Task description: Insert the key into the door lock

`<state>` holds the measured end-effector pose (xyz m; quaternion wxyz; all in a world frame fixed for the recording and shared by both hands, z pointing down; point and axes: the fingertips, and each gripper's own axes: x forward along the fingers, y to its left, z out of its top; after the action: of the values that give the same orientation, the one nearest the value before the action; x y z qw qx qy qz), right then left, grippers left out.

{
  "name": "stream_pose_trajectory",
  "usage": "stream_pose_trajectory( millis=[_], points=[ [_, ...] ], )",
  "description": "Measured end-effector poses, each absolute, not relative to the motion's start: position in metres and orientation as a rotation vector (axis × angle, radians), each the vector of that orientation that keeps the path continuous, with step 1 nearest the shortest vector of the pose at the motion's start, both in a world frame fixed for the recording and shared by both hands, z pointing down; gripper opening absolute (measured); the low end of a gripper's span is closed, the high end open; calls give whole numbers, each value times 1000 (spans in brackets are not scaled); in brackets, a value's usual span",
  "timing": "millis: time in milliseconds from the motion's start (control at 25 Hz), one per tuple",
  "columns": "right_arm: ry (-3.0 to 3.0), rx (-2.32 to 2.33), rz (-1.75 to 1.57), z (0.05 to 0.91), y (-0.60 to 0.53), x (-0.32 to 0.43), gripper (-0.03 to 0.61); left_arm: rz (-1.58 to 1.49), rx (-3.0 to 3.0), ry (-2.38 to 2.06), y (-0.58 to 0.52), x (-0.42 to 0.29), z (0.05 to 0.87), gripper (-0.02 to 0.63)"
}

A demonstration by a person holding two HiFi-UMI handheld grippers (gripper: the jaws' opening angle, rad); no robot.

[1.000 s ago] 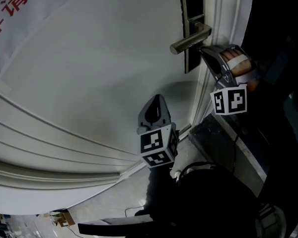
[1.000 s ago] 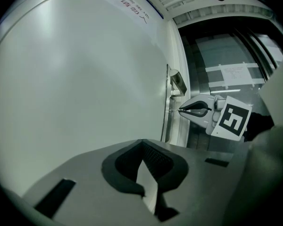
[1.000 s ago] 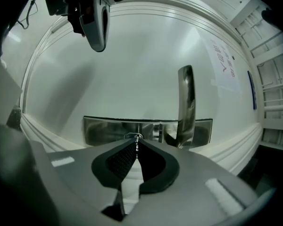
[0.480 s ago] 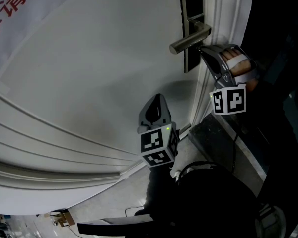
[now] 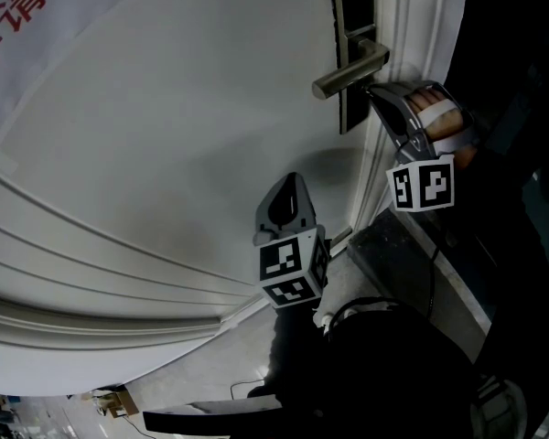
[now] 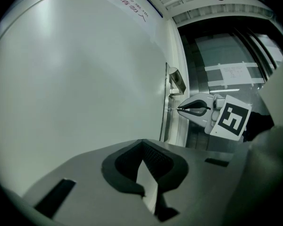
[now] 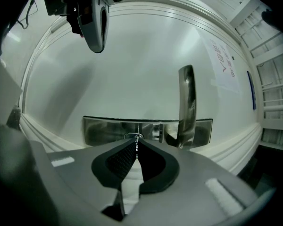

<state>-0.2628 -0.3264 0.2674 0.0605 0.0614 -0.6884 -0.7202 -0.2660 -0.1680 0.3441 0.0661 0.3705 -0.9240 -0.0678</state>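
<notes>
Holding position, nearest item: left gripper (image 5: 291,186), low and well clear of the lock, jaws closed tip to tip on nothing, idle.

Next: right gripper (image 7: 136,143), jaws pinched on the key (image 7: 136,148), with a thin blade showing between the tips. The blade is aimed at the keyhole (image 7: 133,136) in the steel lock plate (image 7: 104,128), its tip at or just inside it.

Beyond: lever handle (image 7: 187,102), just beside the keyhole. The white door (image 5: 165,154) lies behind all.

Change over the last second: none worth listing; both grippers sit where they were. Judgement: insertion is paused at fine alignment and the key is not visibly seated.

Not legible: depth of the key in the keyhole, masked by the jaw tips. In the head view the key is hidden behind the right gripper and handle. Red lettering (image 5: 23,7) is cut off at the frame edge.
</notes>
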Motion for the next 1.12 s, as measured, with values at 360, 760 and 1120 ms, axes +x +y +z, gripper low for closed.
stream_pose_trajectory(
  millis=[360,760,1120],
  points=[
    [-2075,184,-2184,267,-326,-263,12,-199,1123,-2789,-168,-267,343,2],
    [-2067,185,-2183,267,-326,-266,12,-200,1129,-2785,-169,-268,343,2],
    [-2067,183,-2184,267,-326,-266,12,-190,1136,-2798,-169,-271,345,2]
  ],
)
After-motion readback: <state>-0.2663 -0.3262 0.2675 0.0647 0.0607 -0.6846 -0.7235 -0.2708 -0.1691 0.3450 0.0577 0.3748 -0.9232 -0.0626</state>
